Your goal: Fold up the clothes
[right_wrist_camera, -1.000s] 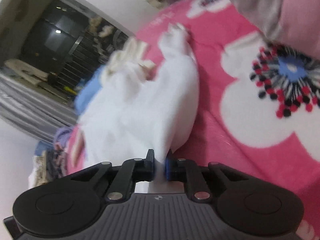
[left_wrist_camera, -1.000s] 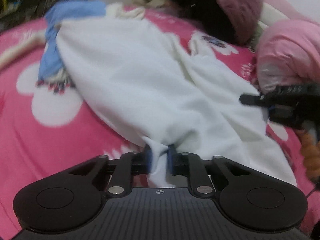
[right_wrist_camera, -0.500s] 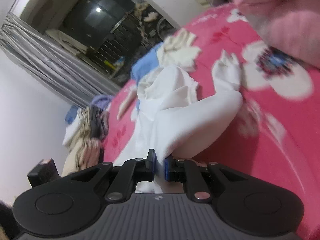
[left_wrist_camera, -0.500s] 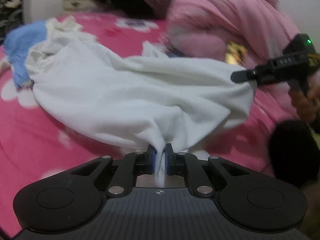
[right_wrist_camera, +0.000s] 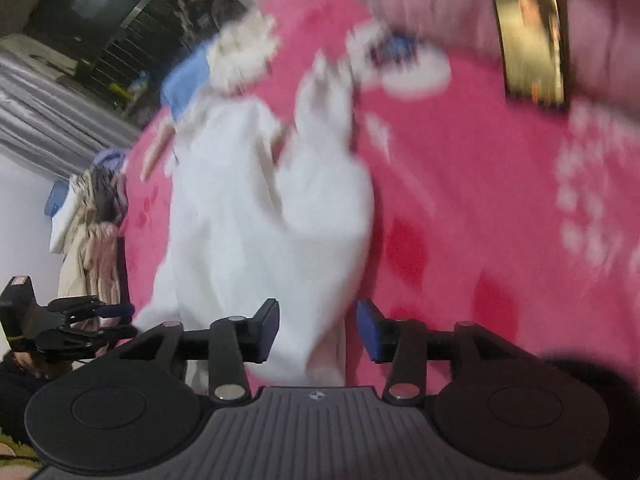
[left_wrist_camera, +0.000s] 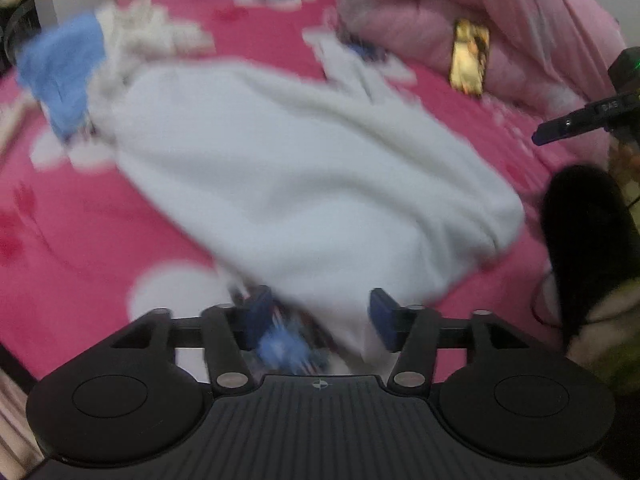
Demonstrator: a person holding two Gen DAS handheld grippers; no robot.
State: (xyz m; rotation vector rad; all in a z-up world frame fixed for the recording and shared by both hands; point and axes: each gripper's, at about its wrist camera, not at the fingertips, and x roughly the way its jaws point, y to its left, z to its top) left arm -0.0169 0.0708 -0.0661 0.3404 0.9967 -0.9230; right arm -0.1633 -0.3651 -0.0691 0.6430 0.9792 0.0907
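Letting go of the white garment (left_wrist_camera: 304, 168) at the near end of a spread-out, judging by the look of it! Left gripper (left_wrist_camera: 316, 316) with jaws opening, roughly half apart, hem of the cloth loose between the blue pads (left_wrist_camera: 382, 318) and not pinched. Right gripper (right_wrist_camera: 316, 330) the same story: jaws opening, white fabric sagging through the gap, no squeeze on it. Garment lying lengthways across the pink flowered blanket (left_wrist_camera: 80, 224), a sleeve (right_wrist_camera: 328, 96) trailing at the far end, body bunched rather than flat. Next move, probably: smoothing the cloth, then picking a sleeve or a side edge to bring across — calls for a clean pinch on one layer only. Soft, plush bed surface, so cloth likely to drag and wrinkle. Around it: blue cloth (left_wrist_camera: 60, 72) and a cream bundle (right_wrist_camera: 244, 52) at the far side, pink quilt (left_wrist_camera: 500, 20) heaped on the right, a gold-coloured packet (left_wrist_camera: 470, 58) resting against it, grey curtains (right_wrist_camera: 48, 108) and piled clothes (right_wrist_camera: 92, 224) by the wall. Everything blurred, fine detail lost
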